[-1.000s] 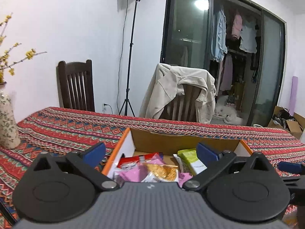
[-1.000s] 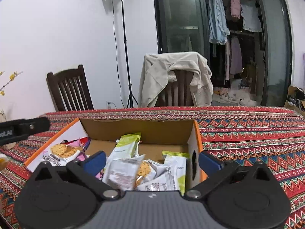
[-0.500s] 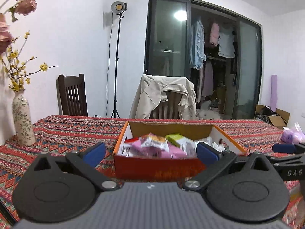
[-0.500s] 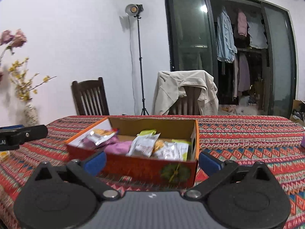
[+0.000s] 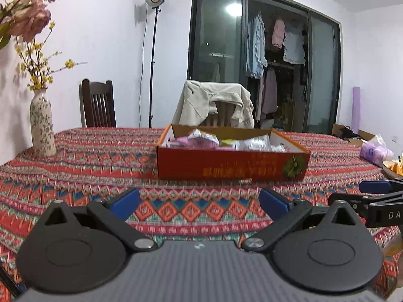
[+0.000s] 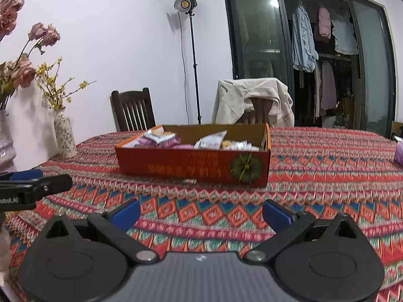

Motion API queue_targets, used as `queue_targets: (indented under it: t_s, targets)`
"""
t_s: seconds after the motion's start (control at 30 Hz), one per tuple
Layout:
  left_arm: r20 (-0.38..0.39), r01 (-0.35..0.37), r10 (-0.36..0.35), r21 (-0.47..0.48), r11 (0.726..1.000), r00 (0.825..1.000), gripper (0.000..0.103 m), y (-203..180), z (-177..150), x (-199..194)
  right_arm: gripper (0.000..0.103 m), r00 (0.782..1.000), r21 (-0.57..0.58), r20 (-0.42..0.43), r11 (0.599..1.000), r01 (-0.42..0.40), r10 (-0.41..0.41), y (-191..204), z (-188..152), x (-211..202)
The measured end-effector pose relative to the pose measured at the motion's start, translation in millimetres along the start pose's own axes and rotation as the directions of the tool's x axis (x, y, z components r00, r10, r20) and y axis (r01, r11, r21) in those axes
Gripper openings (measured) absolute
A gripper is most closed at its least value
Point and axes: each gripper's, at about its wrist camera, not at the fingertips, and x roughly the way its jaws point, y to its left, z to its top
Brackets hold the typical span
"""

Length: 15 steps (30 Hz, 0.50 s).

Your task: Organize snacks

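The box [image 5: 231, 162] is sitting on the patterned tablecloth [image 5: 100, 161], straight ahead of both pairs of fingers and well apart from them. Snack packets [image 5: 201, 138] are lying piled inside it, pink and white ones toward its left end, paler ones toward its right; their print is too blurred to read. In the right wrist view the same box [image 6: 194, 166] is showing its red front wall with a green round picture near the right corner, and the packets [image 6: 161, 137] are poking above the rim.

The left gripper [image 5: 199, 200] is hovering over bare cloth with its blue fingers spread wide and nothing between them. The right gripper [image 6: 201, 211] is doing the same, fingers released and empty. Each gripper is peeking into the other's view at the edge.

Left of the fingers, a flowered vase [image 5: 41, 125] is standing on the cloth. Beyond the box, a chair [image 5: 98, 107] and a second chair draped with a beige jacket [image 5: 214, 103] are standing at the far side of the table.
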Motion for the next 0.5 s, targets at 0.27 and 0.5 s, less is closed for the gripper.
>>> queue_targets:
  t_s: [0.27,0.5]
  targets:
    - [-0.024,0.012,-0.012,-0.005,1.0,1.0,0.103,3.7,-14.2,-4.4,0.103,0.999,0.012,-0.031,1.0,0.008,-0.008,3.9,-17.5,-7.4]
    - [-0.027,0.018,-0.018,-0.008,1.0,0.999,0.103,4.8,-17.1,-6.2,0.103,1.0,0.009,-0.027,1.0,0.013,-0.013,6.9,-17.7,-11.0]
